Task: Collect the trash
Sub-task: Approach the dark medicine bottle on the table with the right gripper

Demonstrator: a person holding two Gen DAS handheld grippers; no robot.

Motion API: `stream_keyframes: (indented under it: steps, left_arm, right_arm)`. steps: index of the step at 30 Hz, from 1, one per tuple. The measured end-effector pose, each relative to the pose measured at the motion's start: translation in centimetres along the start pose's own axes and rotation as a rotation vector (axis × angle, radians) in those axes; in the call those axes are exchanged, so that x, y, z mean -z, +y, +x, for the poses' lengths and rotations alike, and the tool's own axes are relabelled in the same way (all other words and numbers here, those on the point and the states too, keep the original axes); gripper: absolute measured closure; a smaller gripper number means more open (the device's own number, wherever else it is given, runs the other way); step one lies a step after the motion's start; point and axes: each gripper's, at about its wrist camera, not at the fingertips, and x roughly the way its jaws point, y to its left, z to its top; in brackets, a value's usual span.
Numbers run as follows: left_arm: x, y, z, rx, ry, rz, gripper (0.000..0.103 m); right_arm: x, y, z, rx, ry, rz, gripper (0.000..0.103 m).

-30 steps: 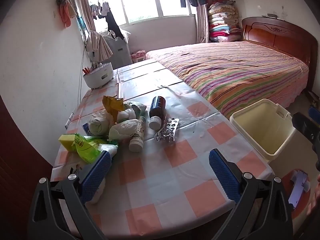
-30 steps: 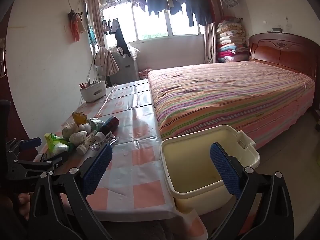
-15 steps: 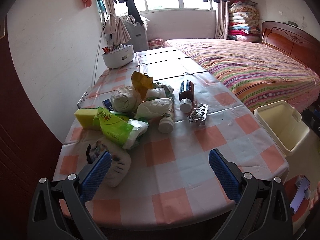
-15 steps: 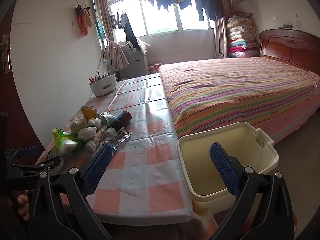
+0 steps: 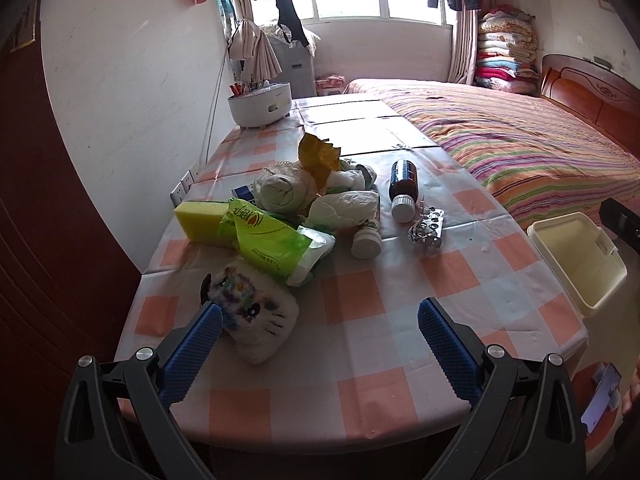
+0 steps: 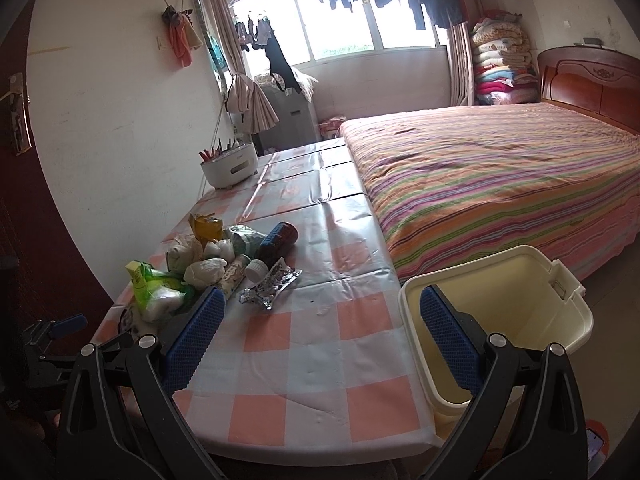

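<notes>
**Over the near edge, nothing picked yet**

At the tabletop's near edge, your left gripper has pulled back and swung left, so the whole trash heap near the left edge now shows. Both grippers gape, empty. Left view shows the furry toy by its left finger; the right gripper view hides that, but shows the bin empty off the right edge.
</notes>
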Motion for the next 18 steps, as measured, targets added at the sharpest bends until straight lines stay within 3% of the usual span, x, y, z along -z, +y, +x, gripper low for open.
stream_keyframes:
  steps: [8, 18]
  left_arm:
    - [0.2, 2.1, 0.0, -0.015, 0.002, -0.043, 0.007]
    - [0.5, 4.5, -0.3, -0.035, 0.003, -0.102, 0.007]
  right_arm:
    - [-2.0, 2.4, 3.1, -0.08, 0.09, 0.067, 0.006]
    - [-3.9, 5.6, 8.4, -0.089, 0.221, 0.048, 0.006]
